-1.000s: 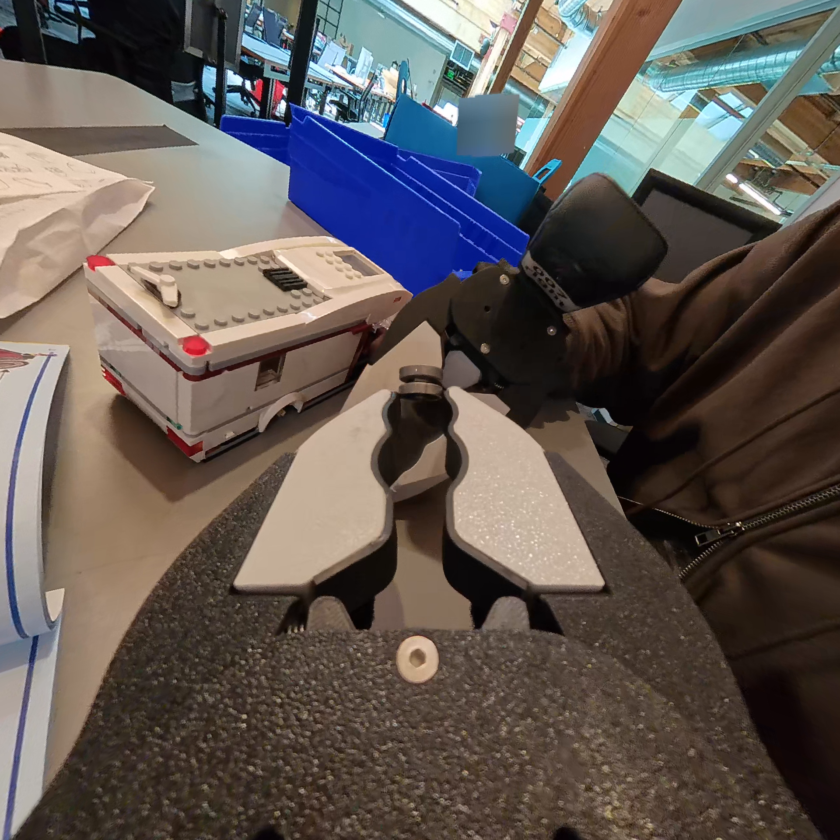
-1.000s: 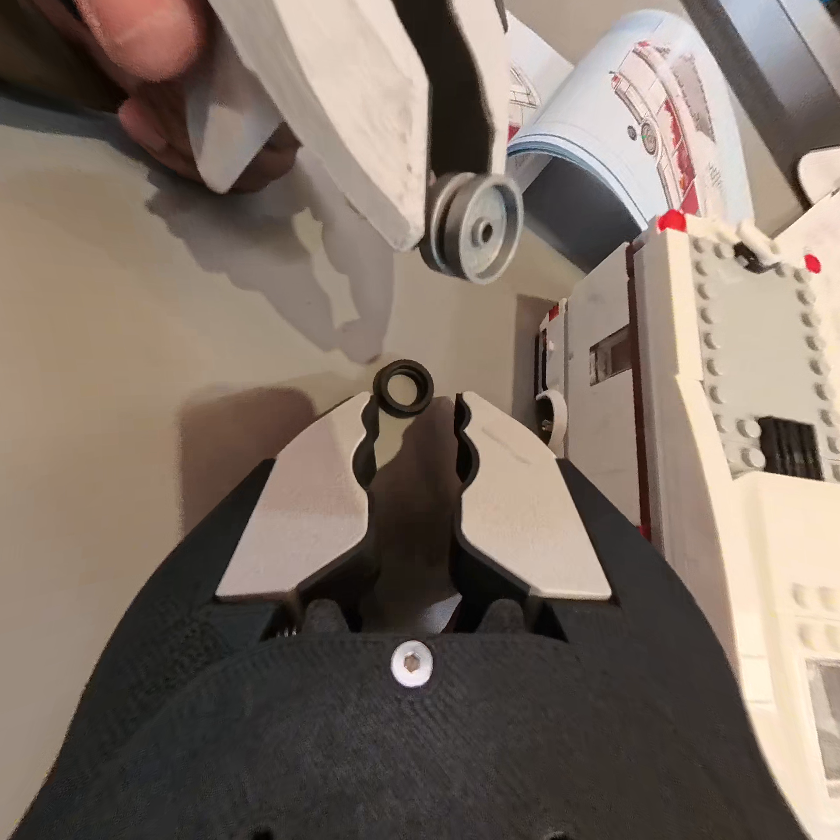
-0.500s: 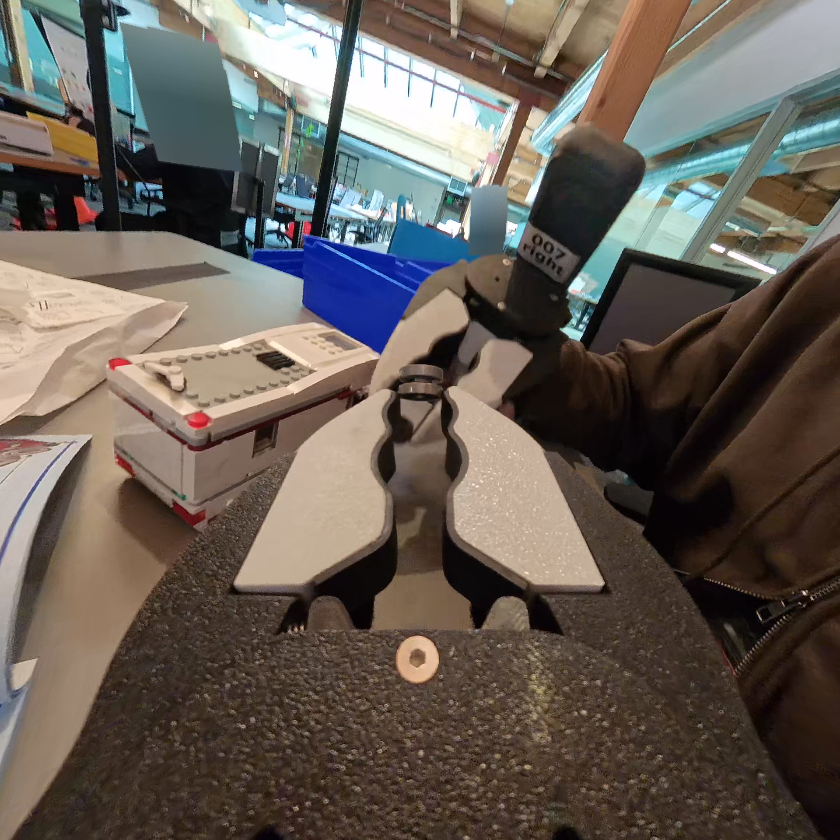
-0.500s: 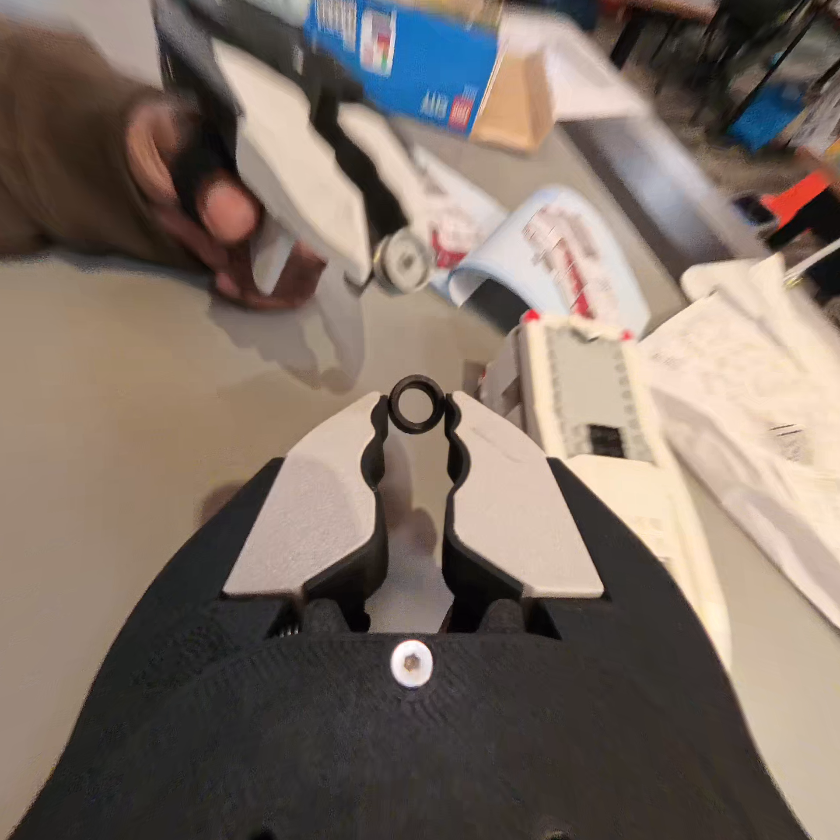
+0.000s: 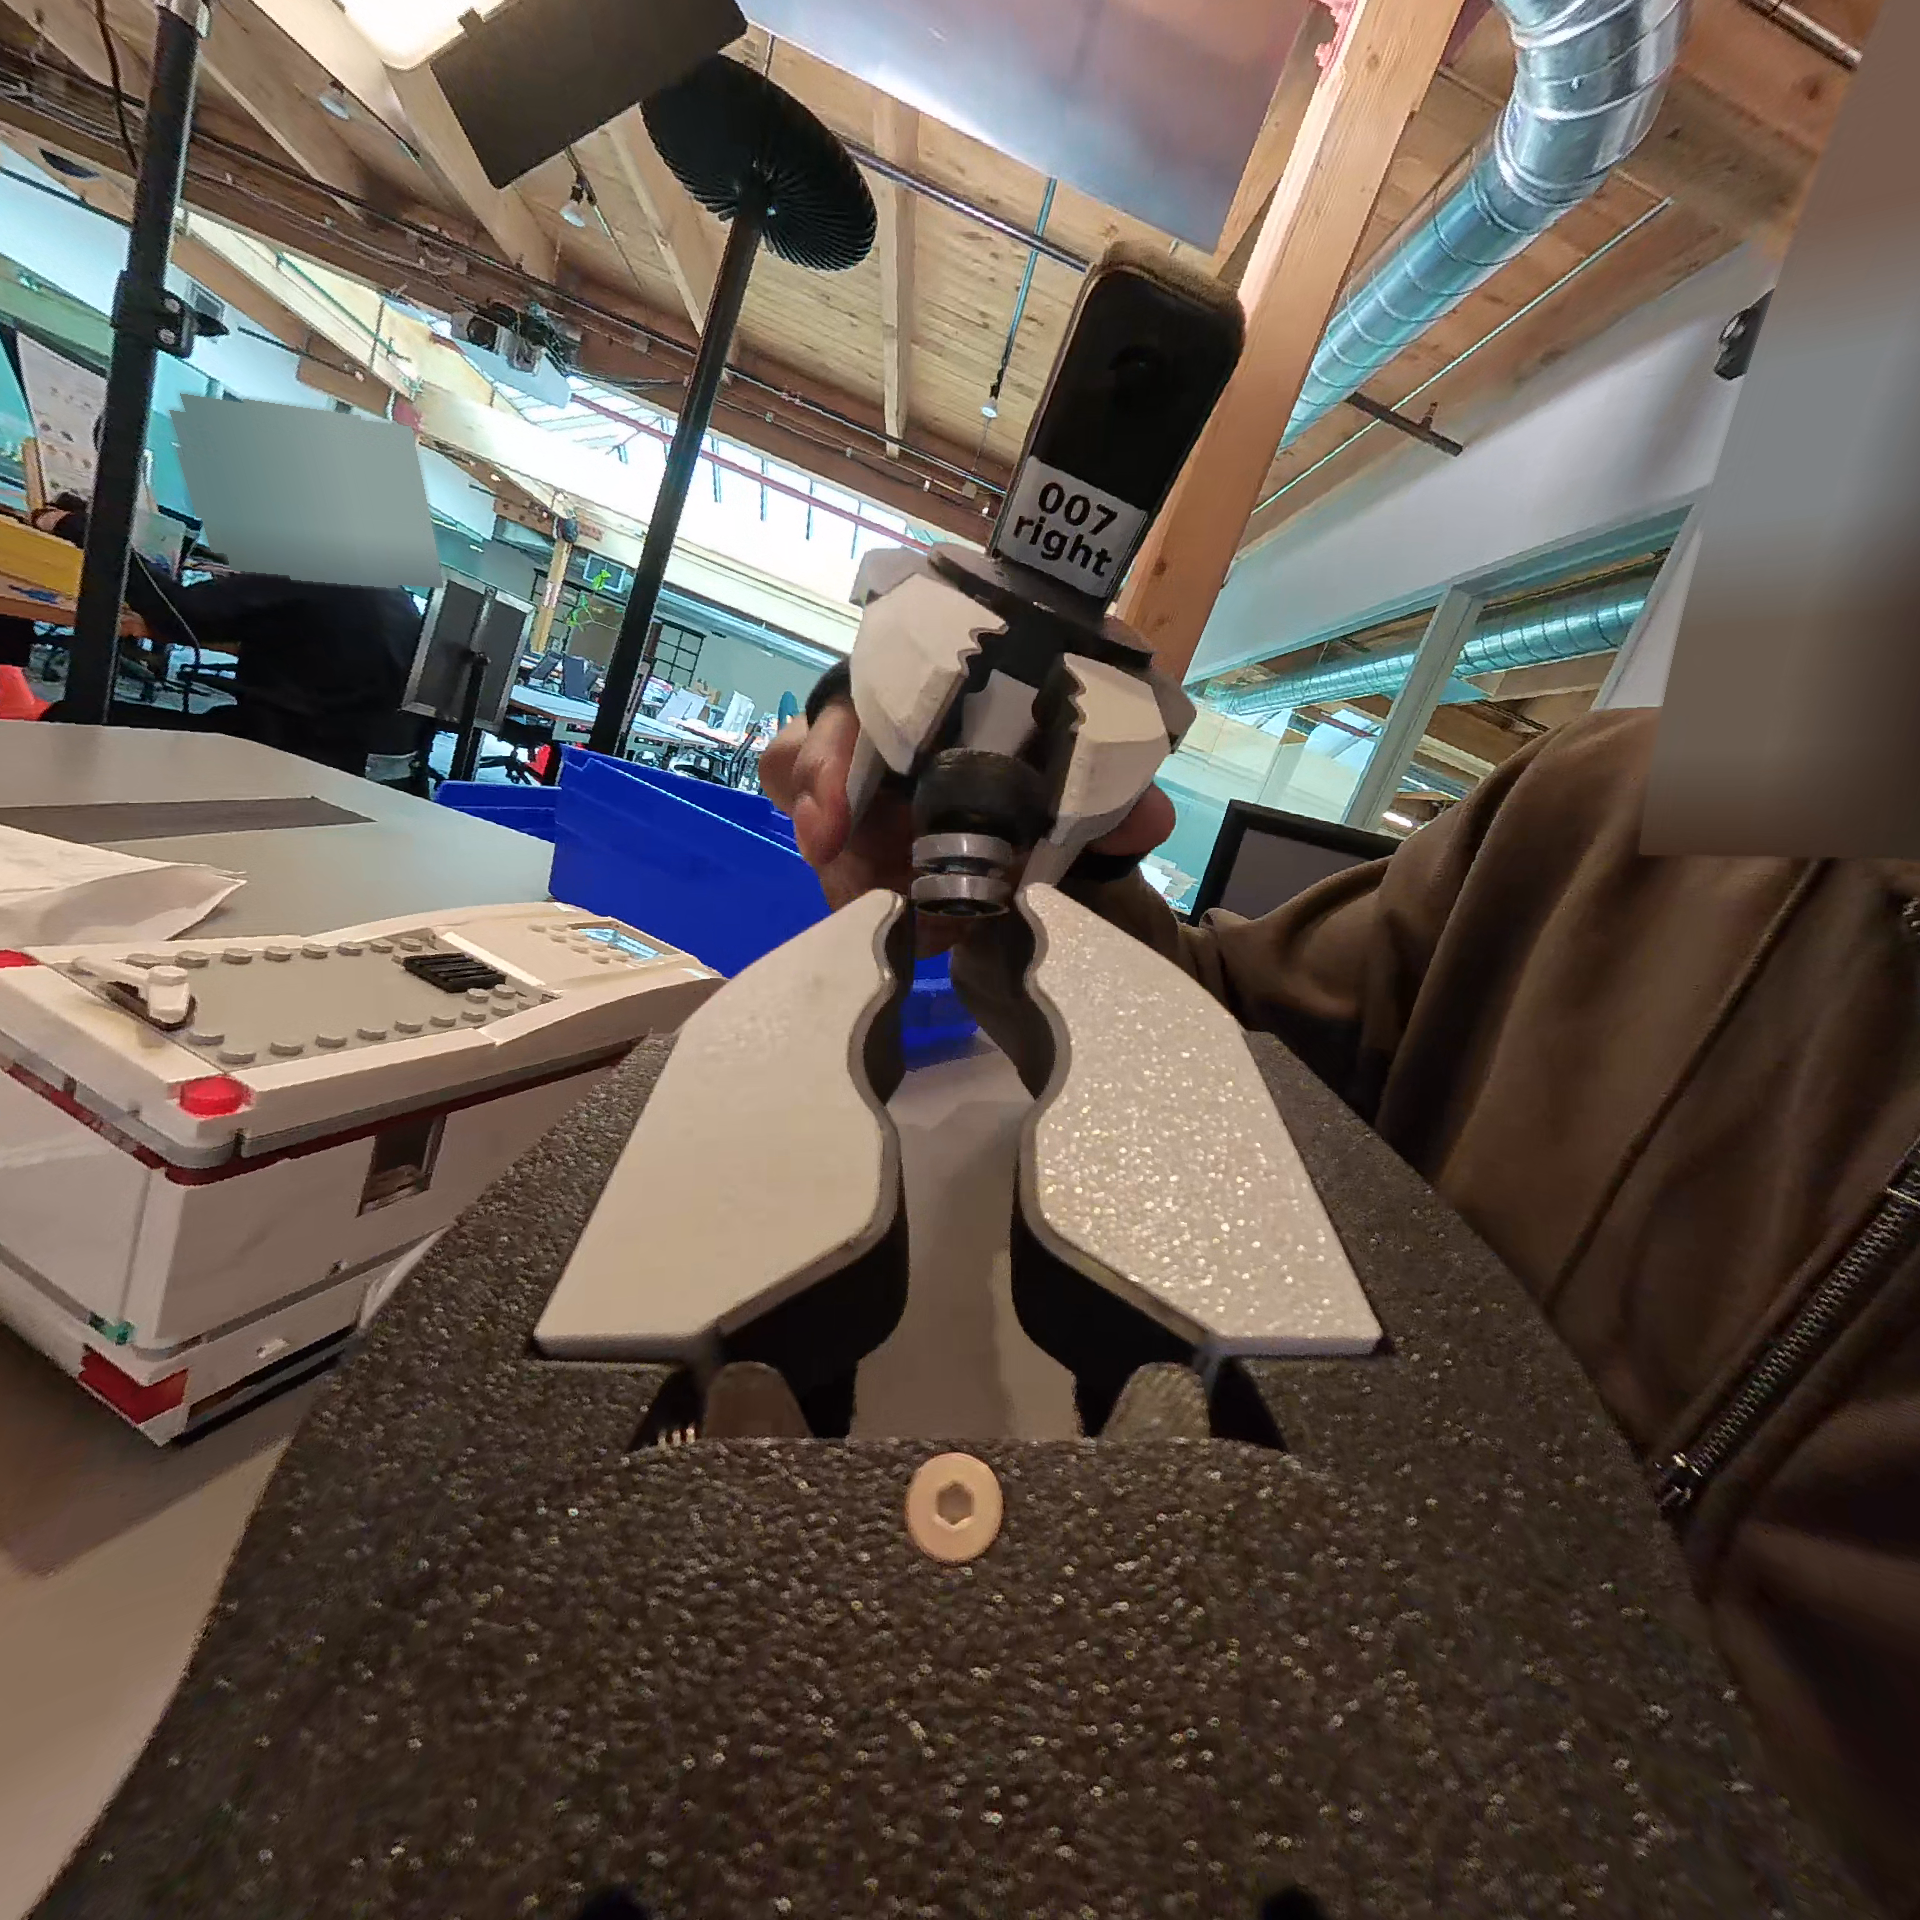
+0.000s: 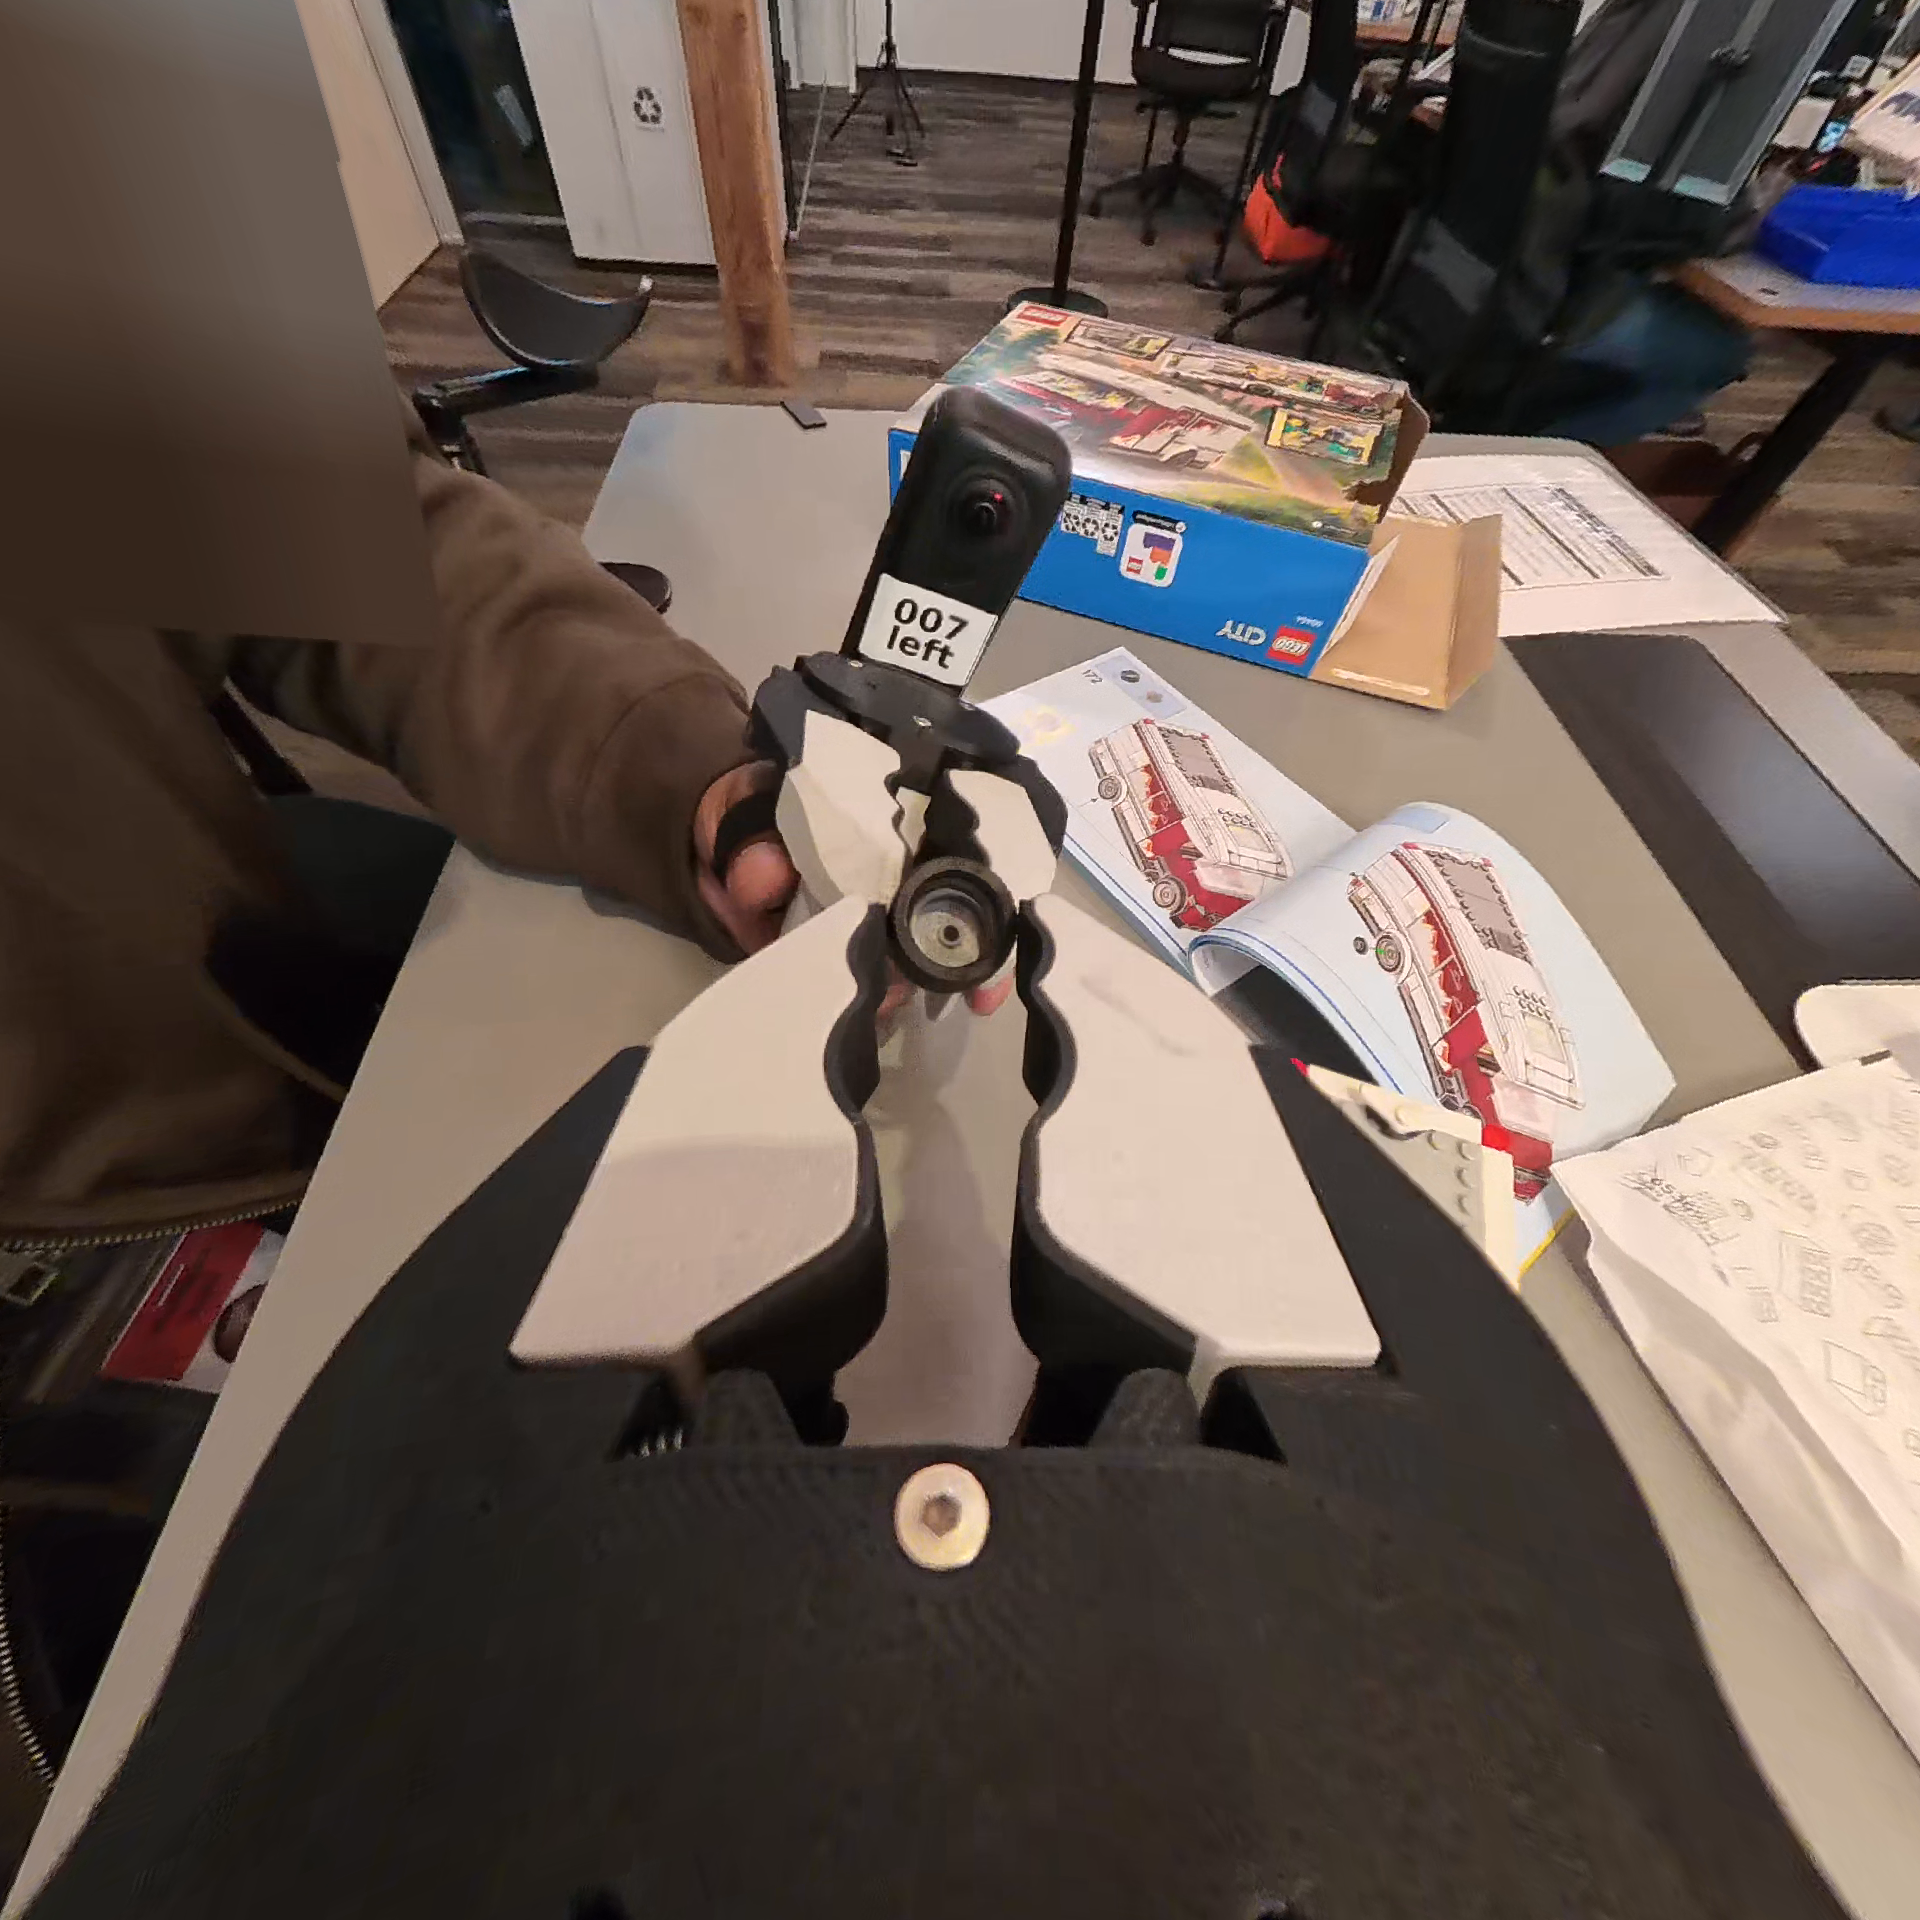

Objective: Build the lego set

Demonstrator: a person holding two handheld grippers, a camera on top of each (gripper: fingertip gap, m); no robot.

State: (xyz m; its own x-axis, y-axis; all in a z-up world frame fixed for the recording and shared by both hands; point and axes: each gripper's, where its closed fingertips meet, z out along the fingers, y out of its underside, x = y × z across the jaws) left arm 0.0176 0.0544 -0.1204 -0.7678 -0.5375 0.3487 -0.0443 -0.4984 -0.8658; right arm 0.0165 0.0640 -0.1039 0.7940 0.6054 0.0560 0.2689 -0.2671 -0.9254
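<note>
My left gripper [image 5: 961,909] pinches a grey wheel hub [image 5: 958,878] and my right gripper [image 6: 951,935] pinches a black tyre [image 6: 951,928]; they meet face to face above the tabletop [image 6: 727,499], seemingly aligned to mate.

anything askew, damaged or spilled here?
Little stands out. The box lies with one end flap torn open, and the booklet curls up at its fold instead of lying flat. The toy van looks whole. The grey wheel hub and black tyre are held in the air, not dropped.
</note>
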